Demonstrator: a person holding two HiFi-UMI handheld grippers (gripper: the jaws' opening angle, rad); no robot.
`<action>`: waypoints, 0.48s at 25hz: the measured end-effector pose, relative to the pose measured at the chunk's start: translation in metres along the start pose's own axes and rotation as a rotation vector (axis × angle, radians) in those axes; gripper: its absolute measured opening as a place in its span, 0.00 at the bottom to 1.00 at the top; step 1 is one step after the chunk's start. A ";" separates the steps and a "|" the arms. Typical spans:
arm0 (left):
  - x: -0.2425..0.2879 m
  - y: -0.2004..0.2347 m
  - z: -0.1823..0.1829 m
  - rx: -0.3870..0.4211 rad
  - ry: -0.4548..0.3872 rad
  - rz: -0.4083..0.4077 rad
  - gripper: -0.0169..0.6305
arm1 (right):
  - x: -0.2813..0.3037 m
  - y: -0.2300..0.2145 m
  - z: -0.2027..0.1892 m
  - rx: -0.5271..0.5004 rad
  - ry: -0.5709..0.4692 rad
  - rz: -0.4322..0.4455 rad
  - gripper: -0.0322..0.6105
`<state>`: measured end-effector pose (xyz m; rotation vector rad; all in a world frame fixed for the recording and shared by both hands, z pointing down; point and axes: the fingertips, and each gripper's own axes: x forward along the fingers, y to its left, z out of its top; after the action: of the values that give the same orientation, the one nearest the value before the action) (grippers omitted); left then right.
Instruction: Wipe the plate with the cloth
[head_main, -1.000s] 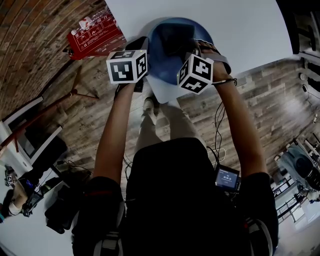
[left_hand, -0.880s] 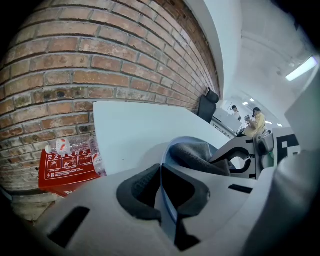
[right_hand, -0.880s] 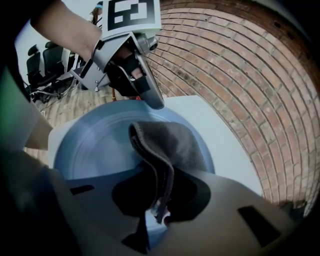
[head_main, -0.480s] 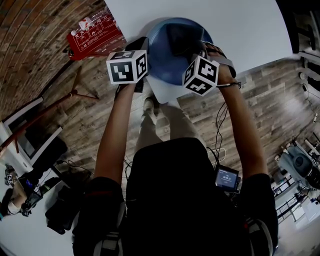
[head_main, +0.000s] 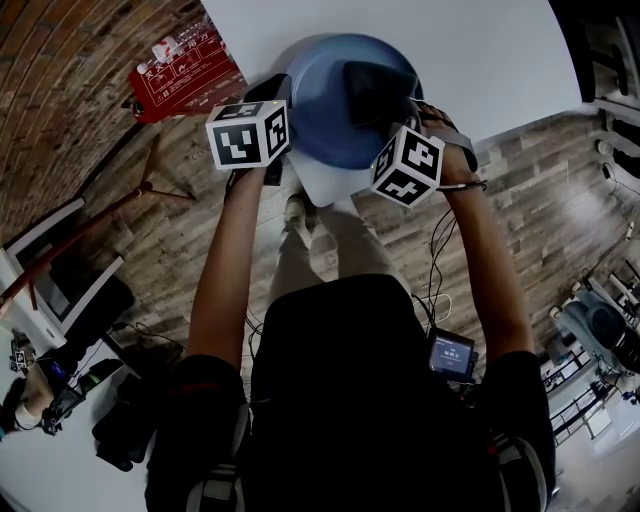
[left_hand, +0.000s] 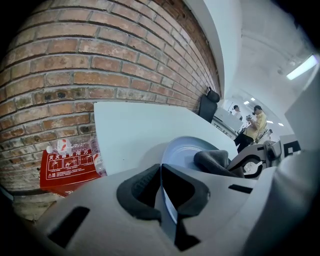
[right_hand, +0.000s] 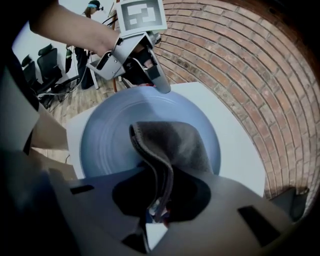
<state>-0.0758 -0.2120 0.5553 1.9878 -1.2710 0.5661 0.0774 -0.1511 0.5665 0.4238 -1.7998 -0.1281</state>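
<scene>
A blue plate (head_main: 325, 110) is held up over the near edge of a white table (head_main: 470, 60). My left gripper (head_main: 272, 100) is shut on the plate's left rim (left_hand: 169, 200), seen edge-on between the jaws in the left gripper view. My right gripper (head_main: 405, 105) is shut on a dark grey cloth (head_main: 372, 88), which drapes over the right part of the plate's face (right_hand: 120, 135). In the right gripper view the cloth (right_hand: 170, 145) folds up out of the jaws and lies on the plate. The left gripper (right_hand: 150, 67) shows at the plate's far rim there.
A red printed pack with bottles (head_main: 185, 65) lies on the wood floor by the brick wall (left_hand: 75, 75). Cables and gear (head_main: 60, 390) lie on the floor at left. People stand in the background (left_hand: 255, 122).
The cloth and my right gripper have slid to the right and a little toward me over the plate. The plate and left gripper shifted slightly up in view.
</scene>
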 end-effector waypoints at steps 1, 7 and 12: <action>0.000 0.000 0.000 0.000 0.000 0.001 0.07 | -0.001 0.003 -0.001 -0.002 0.006 0.006 0.13; 0.000 0.000 0.000 -0.006 0.002 -0.001 0.07 | -0.008 0.020 -0.004 -0.010 0.025 0.043 0.13; 0.000 0.001 0.000 -0.007 0.003 0.000 0.07 | -0.011 0.037 0.000 -0.018 0.023 0.084 0.13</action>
<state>-0.0765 -0.2119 0.5558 1.9807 -1.2693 0.5631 0.0721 -0.1132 0.5679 0.3350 -1.7895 -0.0801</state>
